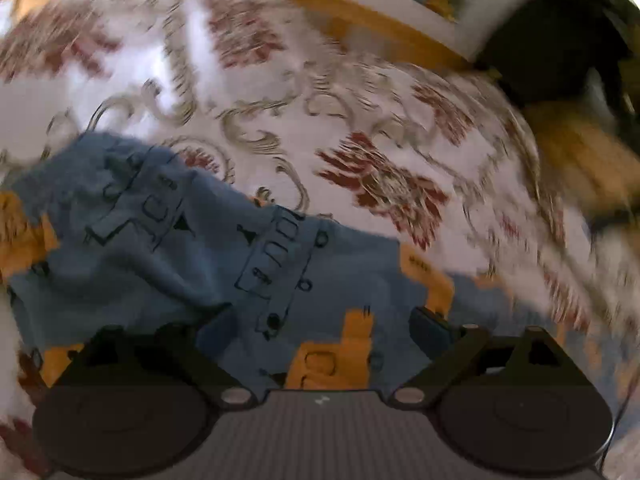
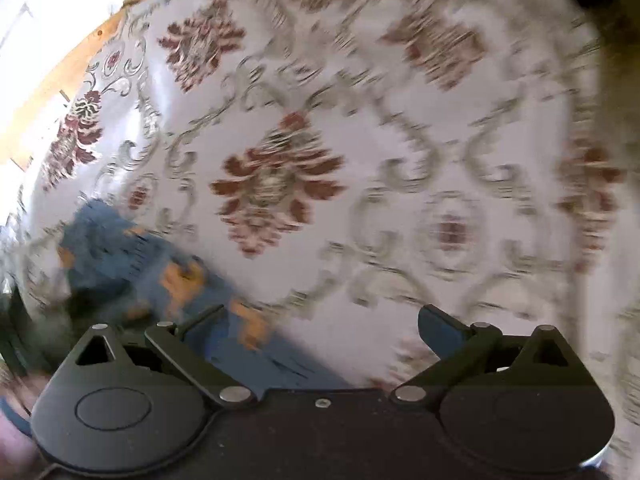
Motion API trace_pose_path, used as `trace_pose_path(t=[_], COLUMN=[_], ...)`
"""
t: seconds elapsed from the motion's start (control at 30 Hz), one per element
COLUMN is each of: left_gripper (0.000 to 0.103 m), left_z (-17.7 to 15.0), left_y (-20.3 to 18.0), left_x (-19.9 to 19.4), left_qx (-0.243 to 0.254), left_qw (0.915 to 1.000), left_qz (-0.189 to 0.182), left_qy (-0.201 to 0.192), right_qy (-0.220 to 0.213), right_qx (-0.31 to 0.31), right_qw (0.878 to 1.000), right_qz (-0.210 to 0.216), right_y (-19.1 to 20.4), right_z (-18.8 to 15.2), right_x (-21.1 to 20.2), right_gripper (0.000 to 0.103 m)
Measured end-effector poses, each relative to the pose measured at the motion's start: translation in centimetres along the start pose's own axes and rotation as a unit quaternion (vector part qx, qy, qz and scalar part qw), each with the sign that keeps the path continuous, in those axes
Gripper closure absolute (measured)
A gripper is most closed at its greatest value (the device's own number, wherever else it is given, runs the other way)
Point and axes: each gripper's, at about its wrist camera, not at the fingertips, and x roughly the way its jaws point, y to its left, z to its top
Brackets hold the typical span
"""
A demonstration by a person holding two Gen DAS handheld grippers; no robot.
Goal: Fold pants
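Across the lower left of the left wrist frame lie the blue pants (image 1: 192, 248), rumpled, with orange patches and dark line drawings, spread on a white cloth (image 1: 320, 92) patterned with red flowers and grey scrolls. The left gripper (image 1: 320, 328) hangs above them, jaws wide apart, grasping nothing. At lower left of the right wrist frame the pants (image 2: 120, 256) appear blurred; the right gripper (image 2: 320, 328) is likewise spread and empty.

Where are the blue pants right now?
The blue pants lie crumpled on the flowered cloth, low and left in both wrist views, right in front of the open left hand-held gripper.
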Motion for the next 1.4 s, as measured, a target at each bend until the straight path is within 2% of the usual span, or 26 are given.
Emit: trace_pose_path(t=[0.07, 0.17, 0.23, 0.27, 0.33, 0.4, 0.47, 0.57, 0.67, 0.73, 0.77, 0.83, 1.0, 1.17, 1.4], left_gripper=[0.006, 0.005, 0.005, 0.005, 0.008, 0.017, 0.038, 0.061, 0.075, 0.082, 0.084, 0.088, 0.089, 0.089, 0.088], left_z=[-0.7, -1.8, -2.0, -1.9, -1.8, -1.7, -1.6, -1.7, -1.8, -1.7, -1.5, -1.2, -1.2, -1.0, -1.0], left_y=[-1.2, -2.7, -3.0, -3.2, -3.2, -3.5, -4.0, -5.0, -5.9, -6.0, -5.9, -5.6, -5.5, -5.3, -5.3], left_x=[0.2, 0.4, 0.4, 0.5, 0.5, 0.3, -0.1, -0.4, -0.5, -0.5, -0.5, -0.6, -0.8, -1.0, -0.7], left_qx=[0.042, 0.094, 0.105, 0.104, 0.104, 0.109, 0.122, 0.146, 0.172, 0.169, 0.164, 0.15, 0.143, 0.131, 0.132], left_qw=[0.9988, 0.994, 0.9924, 0.9924, 0.9924, 0.9918, 0.9902, 0.9874, 0.9833, 0.9841, 0.9851, 0.9876, 0.9887, 0.9906, 0.9903], left_qz=[0.025, 0.054, 0.061, 0.062, 0.062, 0.064, 0.064, 0.058, 0.057, 0.053, 0.051, 0.045, 0.043, 0.04, 0.04], left_qy=[-0.003, -0.014, -0.019, -0.019, -0.018, -0.021, -0.025, -0.024, -0.022, -0.016, -0.012, -0.008, -0.006, -0.001, 0.006], right_qy=[0.031, 0.03, 0.05, 0.058, 0.07, 0.08, 0.085, 0.082, 0.079, 0.086, 0.088, 0.088, 0.075, 0.025, 0.001], right_qx=[0.018, 0.047, 0.056, 0.052, 0.037, 0.027, 0.017, 0.013, 0.016, 0.012, 0.01, 0.003, -0.007, 0.004, -0.01], right_qw=[0.998, 0.992, 0.987, 0.986, 0.985, 0.984, 0.982, 0.981, 0.979, 0.978, 0.978, 0.978, 0.981, 0.987, 0.99], right_qz=[0.043, 0.116, 0.141, 0.146, 0.153, 0.159, 0.166, 0.176, 0.186, 0.189, 0.189, 0.191, 0.181, 0.162, 0.142], right_y=[1.2, 2.8, 3.6, 4.1, 5.0, 5.6, 6.0, 6.1, 5.8, 5.8, 5.9, 6.1, 6.2, 5.3, 5.2], right_z=[2.1, 3.4, 3.6, 3.8, 4.1, 4.2, 4.1, 3.8, 3.7, 3.6, 3.6, 3.5, 3.2, 3.6, 4.0], right_x=[2.9, 7.0, 9.2, 10.2, 11.6, 12.4, 12.7, 12.7, 12.9, 13.2, 13.2, 13.1, 12.8, 11.5, 11.6], right_gripper=[0.005, 0.014, 0.025, 0.034, 0.038, 0.049, 0.057, 0.065, 0.074, 0.082, 0.086, 0.087, 0.101, 0.103, 0.103])
